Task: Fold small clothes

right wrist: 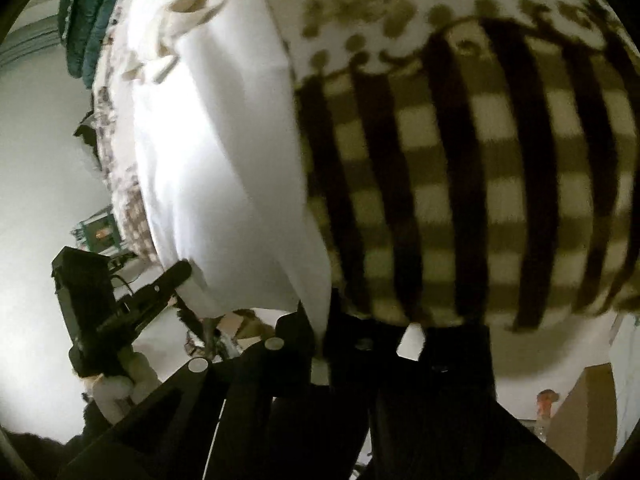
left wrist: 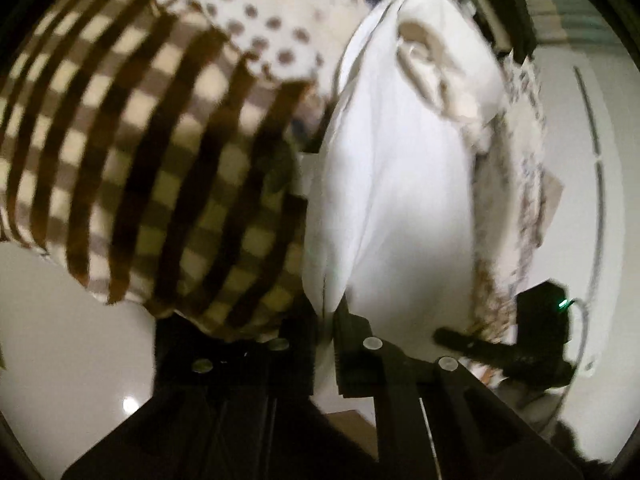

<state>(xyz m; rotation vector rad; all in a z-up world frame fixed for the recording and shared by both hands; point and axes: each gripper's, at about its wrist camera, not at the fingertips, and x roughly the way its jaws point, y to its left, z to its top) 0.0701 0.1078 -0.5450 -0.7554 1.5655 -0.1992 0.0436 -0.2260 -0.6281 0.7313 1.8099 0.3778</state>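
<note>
A small garment is held up in the air: white cloth (left wrist: pixel 396 184) joined to a brown-and-cream checked part (left wrist: pixel 160 168) and a cream part with brown dots (left wrist: pixel 280 20). My left gripper (left wrist: pixel 326 320) is shut on the white cloth's bottom edge. The right gripper (left wrist: pixel 480 338) shows at the right of that view, gripping the cloth's other corner. In the right wrist view my right gripper (right wrist: pixel 324 328) is shut on the white cloth (right wrist: pixel 224 168) next to the checked part (right wrist: pixel 460 200); the left gripper (right wrist: pixel 176 276) holds the cloth at the left.
A white surface (left wrist: pixel 48 340) lies behind the cloth. Dark green fabric (right wrist: pixel 92 8) hangs at the upper left of the right wrist view. A cardboard box (right wrist: pixel 584 416) stands at the lower right there.
</note>
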